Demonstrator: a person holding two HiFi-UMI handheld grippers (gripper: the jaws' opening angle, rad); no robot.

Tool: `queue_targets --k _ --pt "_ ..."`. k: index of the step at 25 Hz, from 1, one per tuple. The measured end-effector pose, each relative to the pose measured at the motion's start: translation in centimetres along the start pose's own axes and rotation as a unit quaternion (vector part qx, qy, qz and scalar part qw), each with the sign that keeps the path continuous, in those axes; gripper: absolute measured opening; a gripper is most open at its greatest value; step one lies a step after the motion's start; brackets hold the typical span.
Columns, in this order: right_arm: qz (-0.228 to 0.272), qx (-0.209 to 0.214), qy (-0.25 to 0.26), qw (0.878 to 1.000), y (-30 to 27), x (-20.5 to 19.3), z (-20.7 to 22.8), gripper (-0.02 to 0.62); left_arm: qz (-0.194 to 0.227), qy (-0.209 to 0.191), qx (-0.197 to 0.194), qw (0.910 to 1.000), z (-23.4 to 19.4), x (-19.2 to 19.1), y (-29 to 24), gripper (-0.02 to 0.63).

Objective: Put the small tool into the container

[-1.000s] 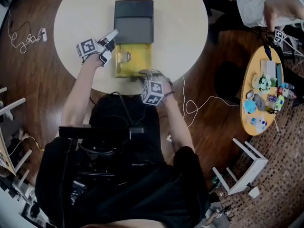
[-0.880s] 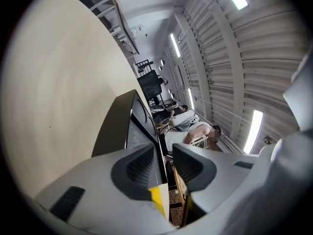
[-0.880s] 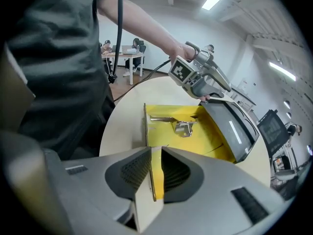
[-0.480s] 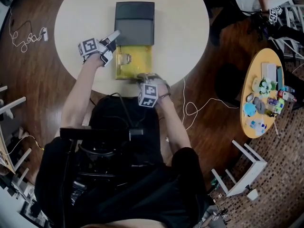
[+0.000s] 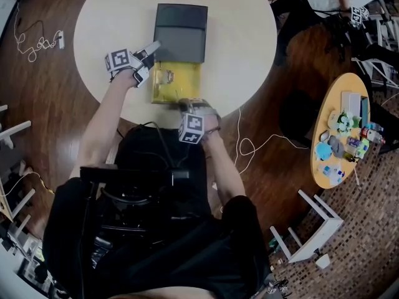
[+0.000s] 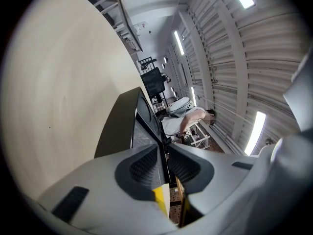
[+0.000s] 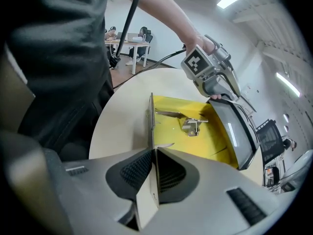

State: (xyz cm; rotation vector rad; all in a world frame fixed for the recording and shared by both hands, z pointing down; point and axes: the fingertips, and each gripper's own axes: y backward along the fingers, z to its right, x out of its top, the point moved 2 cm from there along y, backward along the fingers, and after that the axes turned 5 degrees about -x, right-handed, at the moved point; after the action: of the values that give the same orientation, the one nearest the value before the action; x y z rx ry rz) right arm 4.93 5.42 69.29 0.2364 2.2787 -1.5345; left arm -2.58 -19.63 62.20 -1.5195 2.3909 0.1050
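Reaches the left arm (image 5: 103, 120) out to the far-left corner of the container (image 5: 187, 81), left gripper (image 5: 150, 48) nearly level, jaws just drawn in and pinching the edge of the lid (image 5: 181, 27). Bends the right arm (image 5: 227, 167) close, right gripper (image 5: 179, 103) tipped steeply down at the container's near wall, jaws just drawn in, clamping that wall.

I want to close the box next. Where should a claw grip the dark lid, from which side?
Its thin left side edge, from the left: the dark lid stands tilted open behind the yellow box, edge exposed. The left claw, jaws just closing, already pinches there.
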Motion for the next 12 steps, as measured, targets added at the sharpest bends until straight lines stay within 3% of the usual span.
queue_targets --k 12 --pt "-0.019 -0.032 -0.009 0.999 -0.7 -0.1 2.6 0.05 0.0 -0.004 0.0 1.0 0.3 0.0 -0.1 0.064"
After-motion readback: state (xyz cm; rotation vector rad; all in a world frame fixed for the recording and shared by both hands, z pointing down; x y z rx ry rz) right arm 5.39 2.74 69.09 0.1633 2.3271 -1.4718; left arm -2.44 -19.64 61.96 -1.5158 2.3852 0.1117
